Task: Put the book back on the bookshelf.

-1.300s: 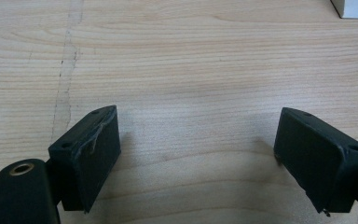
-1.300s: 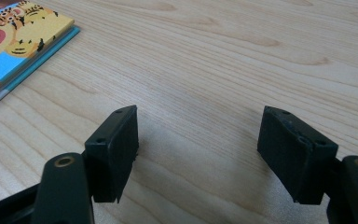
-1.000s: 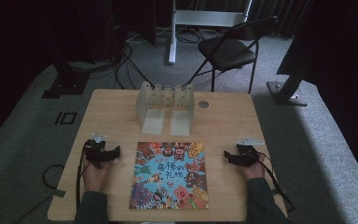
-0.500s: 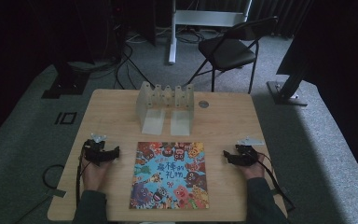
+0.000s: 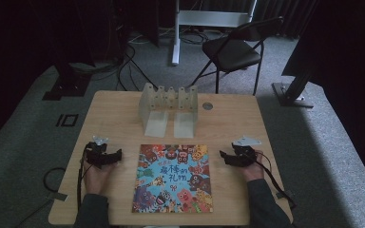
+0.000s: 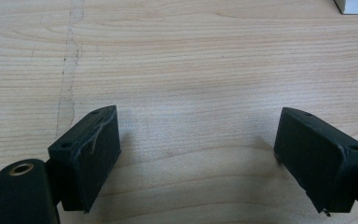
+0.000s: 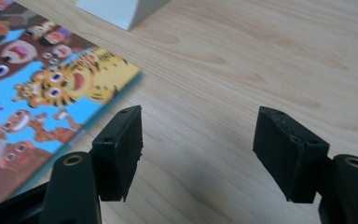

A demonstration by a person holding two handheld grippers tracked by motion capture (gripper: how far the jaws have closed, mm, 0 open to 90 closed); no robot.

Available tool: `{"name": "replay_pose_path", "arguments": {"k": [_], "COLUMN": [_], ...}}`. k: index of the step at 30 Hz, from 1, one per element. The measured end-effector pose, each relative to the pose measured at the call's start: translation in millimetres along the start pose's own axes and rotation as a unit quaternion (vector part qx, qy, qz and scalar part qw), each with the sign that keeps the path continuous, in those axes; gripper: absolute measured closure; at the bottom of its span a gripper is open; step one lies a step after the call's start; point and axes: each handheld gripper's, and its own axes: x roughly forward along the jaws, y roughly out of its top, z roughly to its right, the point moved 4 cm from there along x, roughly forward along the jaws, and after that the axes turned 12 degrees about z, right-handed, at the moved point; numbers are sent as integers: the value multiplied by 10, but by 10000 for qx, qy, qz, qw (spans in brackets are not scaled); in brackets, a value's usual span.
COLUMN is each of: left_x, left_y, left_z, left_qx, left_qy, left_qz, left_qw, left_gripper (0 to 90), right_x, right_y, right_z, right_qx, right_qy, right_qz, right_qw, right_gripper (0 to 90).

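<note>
Book [image 5: 173, 178] lay flat on the counter [image 5: 123, 118], near its front edge. Left of the book sat the left tool [image 5: 116, 155], jaws wide apart and holding nothing. Right of the book, the right tool [image 5: 224, 156] had just closed a little, gripping nothing.

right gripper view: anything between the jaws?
No, the right gripper has its jaws apart over bare table; the picture book lies beside them.

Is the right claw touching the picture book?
Apart. The right gripper view shows bare wood between the right claw and the picture book edge.
</note>
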Motion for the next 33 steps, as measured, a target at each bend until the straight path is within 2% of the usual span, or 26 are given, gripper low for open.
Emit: {"name": "replay_pose_path", "arguments": {"k": [6, 19, 26, 29, 31, 33], "left_x": [1, 0, -2, -7, -25, -49], "left_y": [-4, -8, -10, -11, -13, -16], "left_z": [4, 12, 13, 17, 34, 68], "left_qx": [7, -12, -6, 1, 23, 112], "left_qy": [-7, 14, 26, 21, -27, -131], "left_qz": [10, 11, 20, 31, 93, 205], "left_qw": [10000, 10000, 10000, 10000, 10000, 9996], "left_gripper": [136, 125, 126, 133, 180, 326], "right_x": [48, 161, 259, 341, 381, 424], "right_y": [92, 353, 480, 491, 491, 479], "right_z": [-107, -309, -442, -470, -487, -498], "right_qx": [-198, -588, -665, -623, -587, -571], "right_qy": [209, 450, 586, 607, 655, 704], "right_qz": [4, 113, 152, 55, 31, -13], "right_qw": [9996, 9972, 9959, 9962, 9961, 9959], "right_gripper": [325, 333, 311, 250, 229, 221]}}
